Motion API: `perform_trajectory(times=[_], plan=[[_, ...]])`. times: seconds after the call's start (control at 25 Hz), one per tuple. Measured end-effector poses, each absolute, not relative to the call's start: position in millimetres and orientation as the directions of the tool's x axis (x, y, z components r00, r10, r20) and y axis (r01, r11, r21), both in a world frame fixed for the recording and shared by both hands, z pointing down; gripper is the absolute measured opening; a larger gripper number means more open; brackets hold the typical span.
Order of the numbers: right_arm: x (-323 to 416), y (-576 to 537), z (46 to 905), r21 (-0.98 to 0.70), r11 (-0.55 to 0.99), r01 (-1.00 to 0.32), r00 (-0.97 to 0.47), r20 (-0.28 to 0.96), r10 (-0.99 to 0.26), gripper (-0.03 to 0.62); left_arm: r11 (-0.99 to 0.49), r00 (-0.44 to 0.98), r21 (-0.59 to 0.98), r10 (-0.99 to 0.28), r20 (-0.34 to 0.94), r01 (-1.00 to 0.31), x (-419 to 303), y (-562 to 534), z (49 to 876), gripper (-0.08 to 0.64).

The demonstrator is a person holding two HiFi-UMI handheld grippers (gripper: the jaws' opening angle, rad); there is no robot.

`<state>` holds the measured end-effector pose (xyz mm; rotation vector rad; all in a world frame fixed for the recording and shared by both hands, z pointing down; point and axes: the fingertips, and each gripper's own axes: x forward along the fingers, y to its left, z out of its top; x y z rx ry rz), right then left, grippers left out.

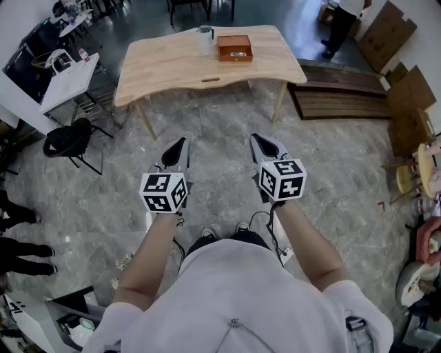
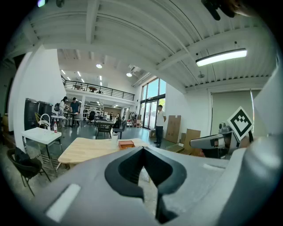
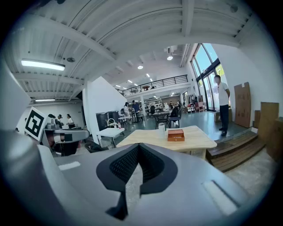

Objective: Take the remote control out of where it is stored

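An open orange-brown wooden box (image 1: 234,48) sits on the far side of the light wooden table (image 1: 172,65), with a pale cup (image 1: 204,38) to its left. A small pale item lies in the box, too small to identify; I see no remote control clearly. My left gripper (image 1: 179,145) and right gripper (image 1: 257,140) hang side by side over the stone floor, well short of the table, both shut and empty. The box (image 2: 126,144) shows beyond the closed tip of the left gripper (image 2: 142,150). The box (image 3: 176,135) and cup (image 3: 162,128) stand past the right gripper (image 3: 139,145).
A black chair (image 1: 69,141) and a white side table (image 1: 65,79) stand at the left. Wooden steps (image 1: 341,100) and cardboard sheets (image 1: 389,31) lie right of the table. A person (image 1: 342,21) stands at the far right. Other people's shoes (image 1: 17,215) show at the left edge.
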<state>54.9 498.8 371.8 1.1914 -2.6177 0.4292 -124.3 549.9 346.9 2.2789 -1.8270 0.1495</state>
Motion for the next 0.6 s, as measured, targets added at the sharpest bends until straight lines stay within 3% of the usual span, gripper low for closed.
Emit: perform_trajectory(times=[0.6], plan=[[23.1,508.1,368.2,-0.171,0.662,-0.729,-0.678,0.305,-0.668,0.026,-0.204,0.224,0.109,-0.950,0.216,-0.973,-142.3,558.5,350.3,0.000]])
